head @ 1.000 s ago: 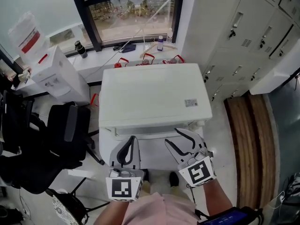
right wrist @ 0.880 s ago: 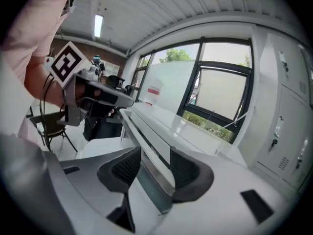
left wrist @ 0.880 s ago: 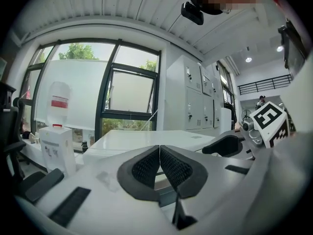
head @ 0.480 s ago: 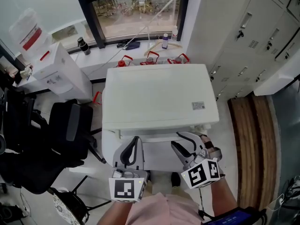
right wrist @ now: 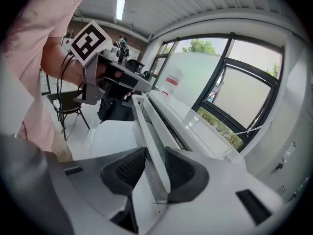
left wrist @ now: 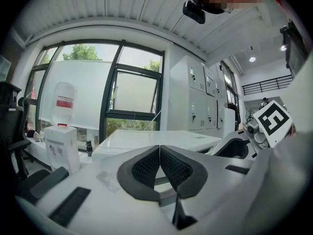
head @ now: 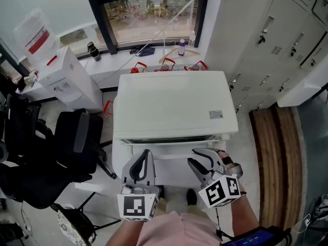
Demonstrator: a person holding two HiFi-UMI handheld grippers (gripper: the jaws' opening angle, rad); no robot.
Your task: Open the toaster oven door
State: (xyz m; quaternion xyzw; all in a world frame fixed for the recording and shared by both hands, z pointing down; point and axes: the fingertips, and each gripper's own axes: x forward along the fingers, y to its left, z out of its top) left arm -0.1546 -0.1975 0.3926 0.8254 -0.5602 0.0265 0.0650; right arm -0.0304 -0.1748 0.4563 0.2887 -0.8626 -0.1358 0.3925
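the right gripper [right wrist: 155, 156] pinches the stiff, smooth and probably slippery top rim of the toaster oven door [right wrist: 146, 129], while the left gripper [left wrist: 159, 150] hangs empty, jaws together.

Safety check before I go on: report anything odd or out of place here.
Only the oven door stands slightly ajar, a dark slit along its top, with the right gripper clamped on its handle. Nothing looks spilled or damaged.

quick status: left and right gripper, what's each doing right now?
Left gripper: shut, nothing between the jaws.
Right gripper: shut on the top edge of the toaster oven door.
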